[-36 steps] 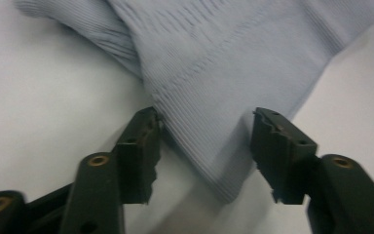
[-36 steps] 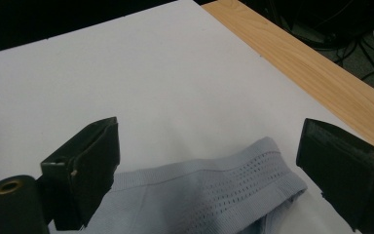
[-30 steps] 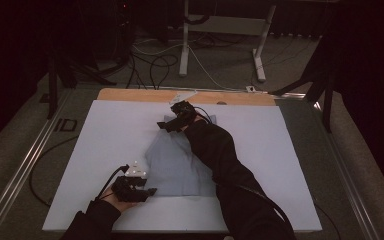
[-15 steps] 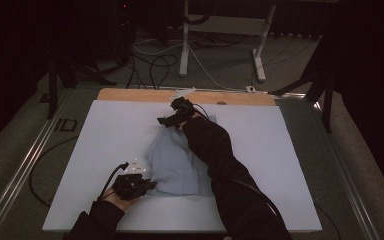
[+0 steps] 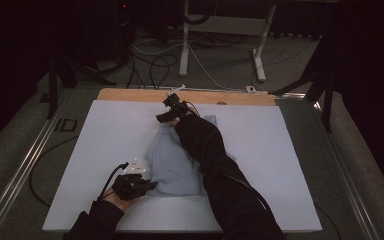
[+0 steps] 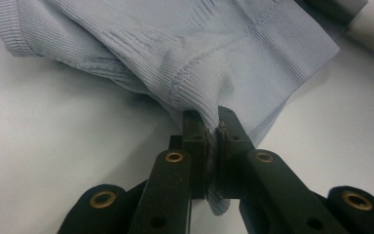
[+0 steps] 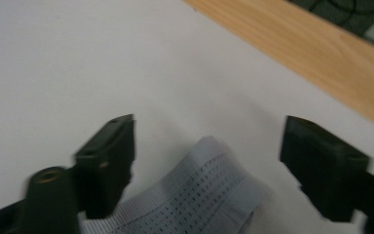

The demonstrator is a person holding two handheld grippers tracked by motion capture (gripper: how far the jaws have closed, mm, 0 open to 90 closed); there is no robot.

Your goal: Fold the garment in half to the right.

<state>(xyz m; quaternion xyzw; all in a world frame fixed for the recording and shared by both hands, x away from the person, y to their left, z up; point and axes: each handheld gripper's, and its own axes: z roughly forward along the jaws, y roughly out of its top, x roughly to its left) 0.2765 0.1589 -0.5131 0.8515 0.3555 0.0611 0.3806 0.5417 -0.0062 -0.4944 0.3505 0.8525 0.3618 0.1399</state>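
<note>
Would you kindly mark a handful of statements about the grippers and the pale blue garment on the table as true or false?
1. The left gripper is clamped on a ribbed edge of the pale blue garment. True.
2. The right gripper is shut tight on the cloth. False: its jaws stand apart, with a perforated strip of the garment lying between them, not pinched; they have just been closing.
3. The garment lies on a white mat. True.
4. The right gripper is at the near edge of the mat. False: in the high view it is at the far end, close to the wooden strip.
5. The garment is bright red. False: it is pale blue.
</note>
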